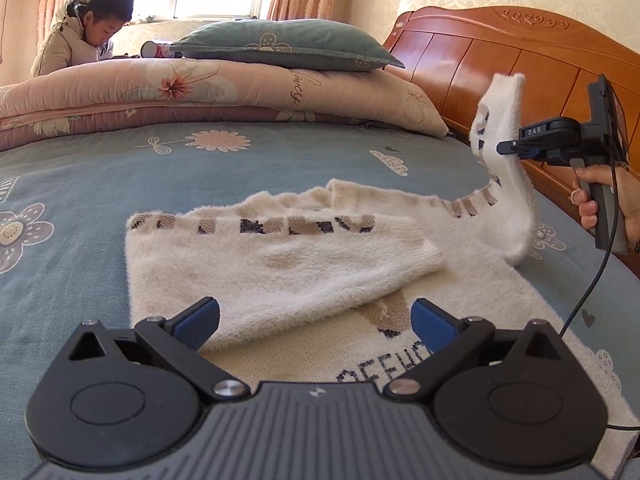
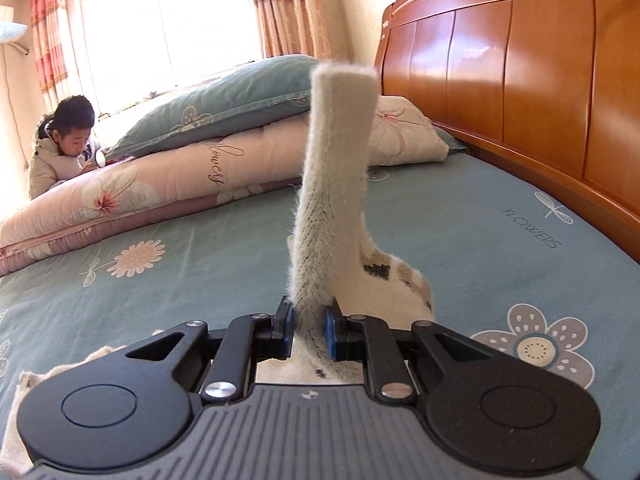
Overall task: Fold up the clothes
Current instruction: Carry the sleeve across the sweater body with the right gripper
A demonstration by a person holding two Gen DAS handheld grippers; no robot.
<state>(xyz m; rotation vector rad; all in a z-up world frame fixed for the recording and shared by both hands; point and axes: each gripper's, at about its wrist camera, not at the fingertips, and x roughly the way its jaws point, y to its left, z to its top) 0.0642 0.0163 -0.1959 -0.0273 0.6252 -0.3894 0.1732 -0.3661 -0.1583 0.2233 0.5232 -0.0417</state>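
Nearest of all, the left gripper [image 1: 314,322] hovers low over the sweater [image 1: 280,264], its blue-padded fingers [image 1: 200,320] spread wide with nothing between them. I'd judge it waits there so it can press or catch the cloth once the other side comes over.

That sweater is the thing being folded: a fluffy cream knit with a band of brown and navy blocks across the chest and dark lettering on the front, lying on the blue flowered bed sheet [image 1: 100,168] in the middle of the bed. From the left wrist view, one sleeve [image 1: 288,256] already lies folded across the body, its cuff end toward three o'clock. Whether the hem has been turned up I can't say, since the gripper body hides the near edge.

Further right, at about two o'clock, the other sleeve [image 1: 504,152] is lifted clear of the sheet, cuff pointing up. The right gripper [image 2: 308,330] has its fingers pinched shut on that sleeve partway along, and a hand [image 1: 608,208] holds the handle. Held high like this, the sleeve hangs free of the body and could, I reckon, be carried across to lie on its twin.

Beyond, toward eleven o'clock, a stacked quilt [image 1: 160,88] and pillow [image 1: 280,48] sit by the wooden headboard [image 1: 500,52], and a person [image 1: 80,36] leans at the bed's far side.
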